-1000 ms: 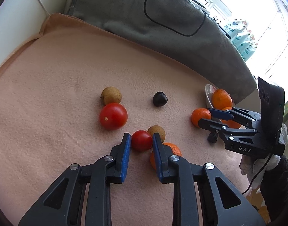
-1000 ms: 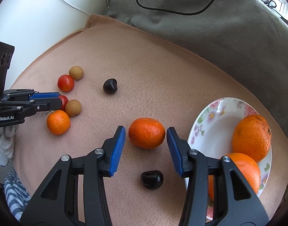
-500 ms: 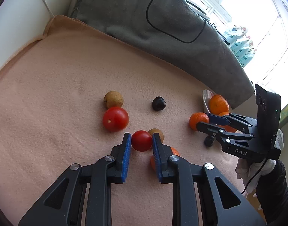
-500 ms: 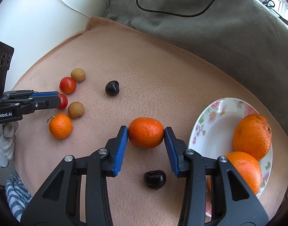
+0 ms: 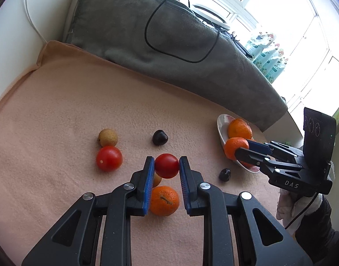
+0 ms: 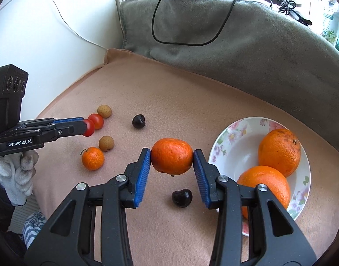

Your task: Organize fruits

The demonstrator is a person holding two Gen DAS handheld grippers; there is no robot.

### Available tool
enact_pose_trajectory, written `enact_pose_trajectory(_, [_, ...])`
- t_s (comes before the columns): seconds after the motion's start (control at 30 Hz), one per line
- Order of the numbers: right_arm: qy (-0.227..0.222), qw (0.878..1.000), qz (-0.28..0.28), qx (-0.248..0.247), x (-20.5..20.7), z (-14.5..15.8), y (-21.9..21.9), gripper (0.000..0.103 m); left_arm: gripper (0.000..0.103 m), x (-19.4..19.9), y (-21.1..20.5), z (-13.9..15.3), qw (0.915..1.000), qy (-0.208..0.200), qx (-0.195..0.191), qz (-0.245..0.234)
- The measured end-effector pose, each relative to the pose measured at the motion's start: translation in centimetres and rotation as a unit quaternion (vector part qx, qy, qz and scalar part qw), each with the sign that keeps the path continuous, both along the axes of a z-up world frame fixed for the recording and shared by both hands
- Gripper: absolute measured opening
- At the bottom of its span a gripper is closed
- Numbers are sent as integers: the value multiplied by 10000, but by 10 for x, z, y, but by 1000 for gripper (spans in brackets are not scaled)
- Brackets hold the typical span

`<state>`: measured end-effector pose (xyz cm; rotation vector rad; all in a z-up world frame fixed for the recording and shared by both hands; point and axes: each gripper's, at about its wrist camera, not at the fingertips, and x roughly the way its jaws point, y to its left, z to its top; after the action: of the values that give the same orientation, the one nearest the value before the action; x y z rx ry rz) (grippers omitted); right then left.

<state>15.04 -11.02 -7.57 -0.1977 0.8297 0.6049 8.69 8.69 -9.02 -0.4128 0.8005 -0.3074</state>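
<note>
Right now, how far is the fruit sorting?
Done: two oranges lie in the plate. In hand: right gripper holds a mandarin, left gripper a tomato. Left on the blanket: another tomato, small mandarin, two cherries, two brown fruits.

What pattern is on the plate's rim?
Pink flowers with green leaves on the white plate, clearest in the right wrist view.

On the blanket (image 6: pixel 191 102), the plate (image 6: pixel 236 155) sits at the right edge with two oranges (image 6: pixel 279 151) in it. One cherry (image 6: pixel 138 121) lies mid-blanket, another (image 6: pixel 181 197) nearer the front (beside the plate). Longans (image 6: pixel 104 111), a tomato (image 6: pixel 96 121) and a mandarin (image 6: pixel 93 158) cluster toward the left edge.
</note>
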Motion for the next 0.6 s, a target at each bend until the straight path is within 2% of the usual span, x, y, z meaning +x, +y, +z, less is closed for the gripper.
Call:
enact_pose_trajectory(0.37, [-233, 9972, -621, 356, -24, 24, -65, 41, 21, 24, -52, 18, 9983, -230, 6, -542])
enact_pose_trajectory(0.6, [-277, 9928, -1082, 425, -27, 28, -106, 41, 21, 40, -86, 20, 9961, -276, 76, -837])
